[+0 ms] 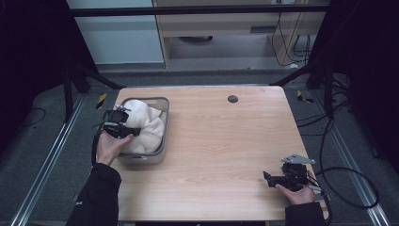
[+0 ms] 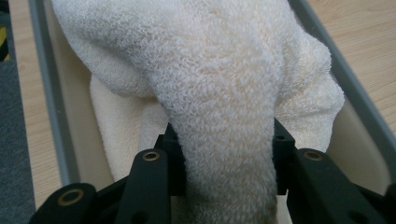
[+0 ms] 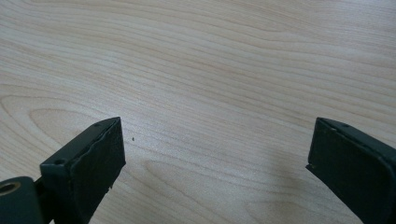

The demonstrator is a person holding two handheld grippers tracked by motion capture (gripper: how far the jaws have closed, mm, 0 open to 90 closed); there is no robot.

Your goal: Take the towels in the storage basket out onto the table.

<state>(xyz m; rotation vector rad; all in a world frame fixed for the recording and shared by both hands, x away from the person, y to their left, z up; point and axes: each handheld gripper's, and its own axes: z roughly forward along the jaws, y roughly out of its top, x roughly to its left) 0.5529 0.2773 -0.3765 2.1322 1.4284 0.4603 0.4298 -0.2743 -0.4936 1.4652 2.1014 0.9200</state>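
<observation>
The high view looks forward and down from above the person's side, taking in the whole table (image 1: 221, 141) and the floor beyond. The left gripper view sits very close, looking along its 2 jaws into the bin (image 2: 51, 102) of towel (image 2: 219, 93); the bin (image 1: 162, 141) and towel (image 1: 143, 125) also appear from above. The right gripper view faces down, near the tabletop (image 3: 210, 60).

Even, soft light falls on the tabletop (image 1: 211, 141) from above while the surroundings sink into near black. The high view is a bit grainy. Up close, the towel (image 2: 219, 93) looks crisp; the right fingers (image 3: 84, 163) blur slightly, casting faint shadows.
</observation>
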